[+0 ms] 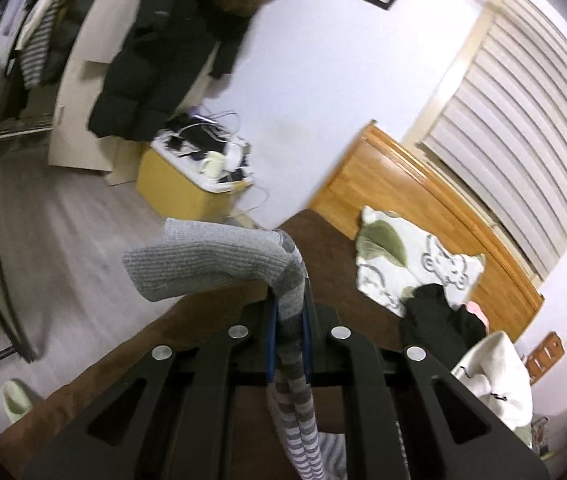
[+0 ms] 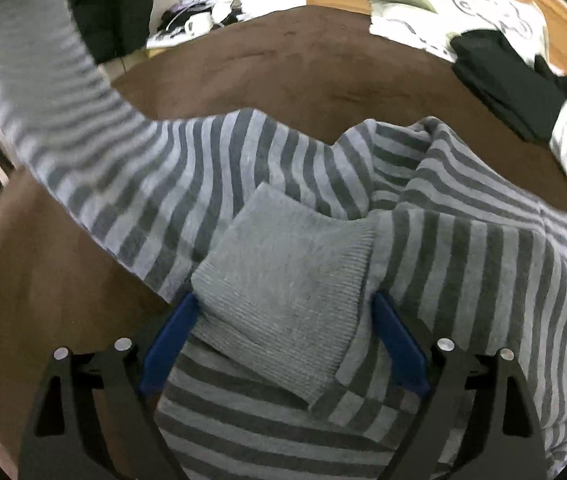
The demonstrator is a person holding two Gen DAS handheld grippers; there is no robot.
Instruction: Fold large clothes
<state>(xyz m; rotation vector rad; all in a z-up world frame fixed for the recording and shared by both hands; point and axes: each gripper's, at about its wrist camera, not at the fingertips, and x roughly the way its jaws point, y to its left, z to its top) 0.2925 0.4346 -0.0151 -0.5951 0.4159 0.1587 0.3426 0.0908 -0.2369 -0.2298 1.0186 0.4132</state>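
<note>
A grey striped sweater (image 2: 463,264) lies spread on the brown bed cover (image 2: 303,76). My left gripper (image 1: 288,308) is shut on one sleeve (image 1: 291,364) near its plain grey ribbed cuff (image 1: 203,258), which flops over to the left, lifted above the bed. That raised sleeve shows in the right wrist view (image 2: 95,132), stretching up to the left. My right gripper (image 2: 283,304) is open, its blue fingers (image 2: 171,340) standing either side of the other sleeve's grey cuff (image 2: 279,284), which lies folded over the sweater's body.
A patterned pillow (image 1: 411,256), a black garment (image 1: 439,320) and a white garment (image 1: 495,376) lie by the wooden headboard (image 1: 403,184). On the floor left of the bed stand a yellow box (image 1: 179,188) with cables, a hanging black coat (image 1: 155,64) and a slipper (image 1: 15,400).
</note>
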